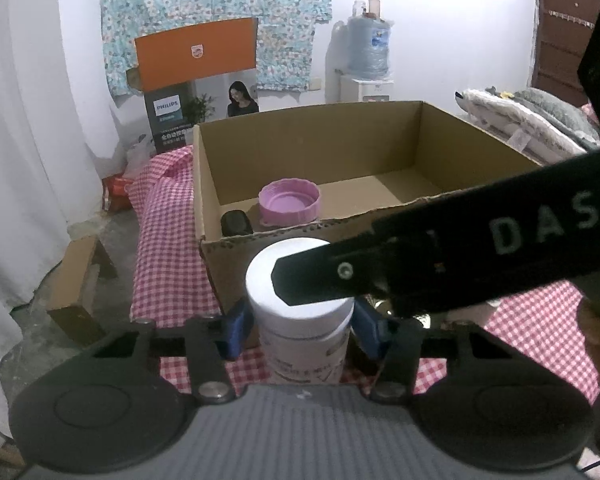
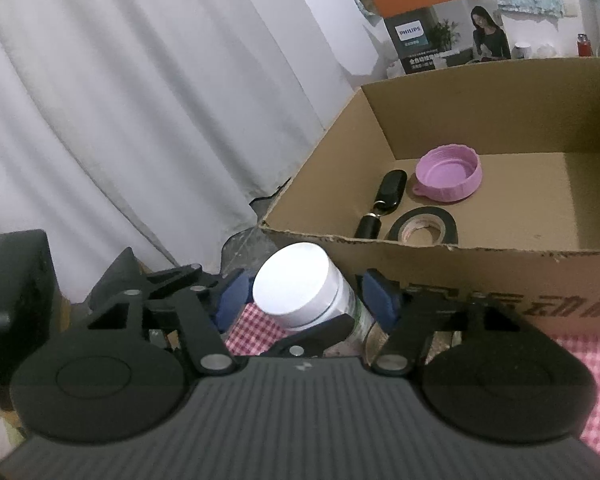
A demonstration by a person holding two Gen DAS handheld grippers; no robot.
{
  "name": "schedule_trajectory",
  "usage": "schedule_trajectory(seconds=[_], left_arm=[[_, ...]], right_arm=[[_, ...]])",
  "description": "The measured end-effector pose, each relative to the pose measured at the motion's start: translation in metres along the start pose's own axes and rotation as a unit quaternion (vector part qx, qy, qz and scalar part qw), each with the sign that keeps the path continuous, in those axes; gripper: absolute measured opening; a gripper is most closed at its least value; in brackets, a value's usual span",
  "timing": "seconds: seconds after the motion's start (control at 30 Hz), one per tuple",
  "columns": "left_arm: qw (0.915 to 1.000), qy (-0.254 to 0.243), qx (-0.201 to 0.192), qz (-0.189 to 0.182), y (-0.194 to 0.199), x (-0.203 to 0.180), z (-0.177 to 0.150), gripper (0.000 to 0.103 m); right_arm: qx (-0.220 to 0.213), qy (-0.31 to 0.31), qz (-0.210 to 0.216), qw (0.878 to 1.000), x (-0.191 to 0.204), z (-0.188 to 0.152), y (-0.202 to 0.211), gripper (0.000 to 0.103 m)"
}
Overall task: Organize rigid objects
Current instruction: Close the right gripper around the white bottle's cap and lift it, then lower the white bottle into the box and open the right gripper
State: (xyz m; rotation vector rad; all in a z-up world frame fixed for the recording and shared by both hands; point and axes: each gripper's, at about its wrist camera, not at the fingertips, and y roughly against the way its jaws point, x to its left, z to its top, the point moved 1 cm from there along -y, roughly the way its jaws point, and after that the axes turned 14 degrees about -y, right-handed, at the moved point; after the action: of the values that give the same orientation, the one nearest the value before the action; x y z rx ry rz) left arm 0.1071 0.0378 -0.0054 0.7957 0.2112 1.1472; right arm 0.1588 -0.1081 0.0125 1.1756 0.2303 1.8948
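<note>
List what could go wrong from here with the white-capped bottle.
1. The left claw and right claw both crowd the white-capped plastic bottle; they may collide or tip it.
2. The near wall of the brown cardboard box stands just behind the bottle; a low lift could catch it.
3. Dropped near that wall, it could hit the black tape roll or black key fob.

A white-lidded supplement bottle (image 1: 300,308) stands upright on the checkered table, just before the open cardboard box (image 2: 320,184) holding a pink lid (image 2: 448,174), black key fob (image 2: 390,192) and black tape roll (image 2: 422,228).
</note>
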Motion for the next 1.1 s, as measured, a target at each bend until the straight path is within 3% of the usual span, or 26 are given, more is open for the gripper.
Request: schedule_trajectory(seconds=[0.4, 0.83, 1.1], left_arm=[[0.9999, 0.014, -0.005, 0.008, 0.006, -0.001, -0.001, 0.054], [0.9990, 0.016, -0.026, 0.034, 0.046, -0.001, 0.006, 0.054], [0.9966, 0.002, -0.058, 0.058, 0.087, -0.008, 0.026, 0.054]], right_arm=[[0.013, -0.013, 0.016, 1.000, -0.006, 0.001, -0.005, 0.041], [0.000, 0.004, 0.047, 0.999, 0.017, -0.003, 0.023, 0.041], [-0.036, 0.021, 0.081, 0.996, 0.043, -0.002, 0.063, 0.042]])
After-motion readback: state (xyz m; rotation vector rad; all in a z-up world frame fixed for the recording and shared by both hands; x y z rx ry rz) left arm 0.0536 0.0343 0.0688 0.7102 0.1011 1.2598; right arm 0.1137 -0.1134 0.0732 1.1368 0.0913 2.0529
